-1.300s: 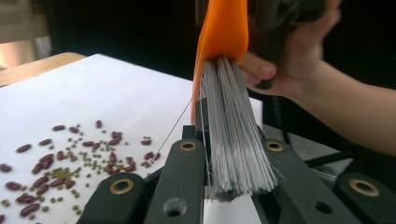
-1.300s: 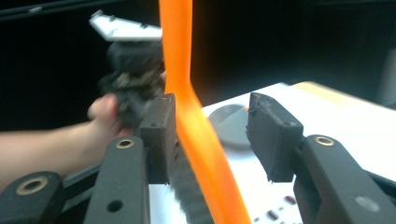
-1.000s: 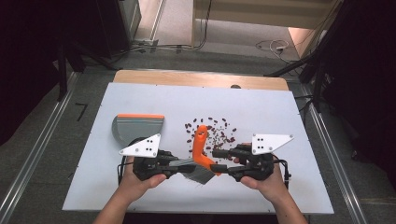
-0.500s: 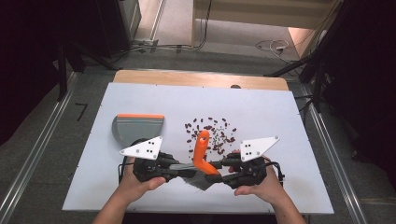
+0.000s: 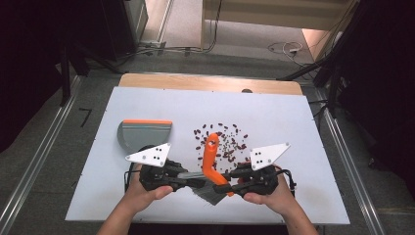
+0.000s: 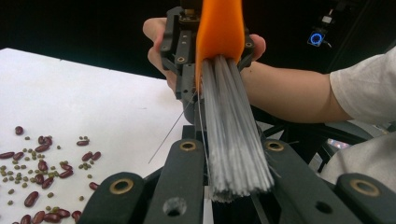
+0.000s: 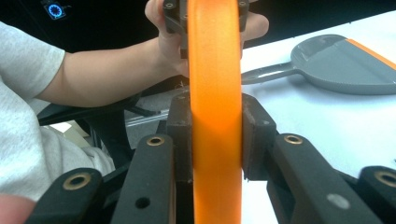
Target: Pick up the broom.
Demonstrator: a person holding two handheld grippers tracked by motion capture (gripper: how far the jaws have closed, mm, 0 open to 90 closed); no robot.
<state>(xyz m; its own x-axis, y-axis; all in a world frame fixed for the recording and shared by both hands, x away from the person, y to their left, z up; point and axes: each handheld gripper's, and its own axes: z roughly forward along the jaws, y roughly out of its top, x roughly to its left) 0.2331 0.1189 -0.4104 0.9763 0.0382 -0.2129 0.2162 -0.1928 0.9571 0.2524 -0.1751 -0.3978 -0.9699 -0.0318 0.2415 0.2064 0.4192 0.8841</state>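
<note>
A hand brush with an orange handle (image 5: pixel 211 152) and grey bristles (image 5: pixel 208 194) is held above the table's near edge between both grippers. My left gripper (image 5: pixel 195 179) is shut on the bristles (image 6: pixel 236 154), which fan out between its jaws (image 6: pixel 231 147). My right gripper (image 5: pixel 229 179) has just been closing and now clamps the orange handle (image 7: pixel 215 60) between its pads (image 7: pixel 216 121). Red beans and small green ones (image 5: pixel 225 139) lie scattered just beyond the handle's tip.
A grey dustpan with an orange lip (image 5: pixel 144 133) lies on the white table (image 5: pixel 293 122) at the left, its handle pointing toward me (image 7: pixel 266 72). Beans (image 6: pixel 42 163) spread across the middle. Dark floor and metal rails surround the table.
My right gripper has shifted left to the brush and its jaws have shut on the orange handle. The left gripper has stayed put on the bristles.
</note>
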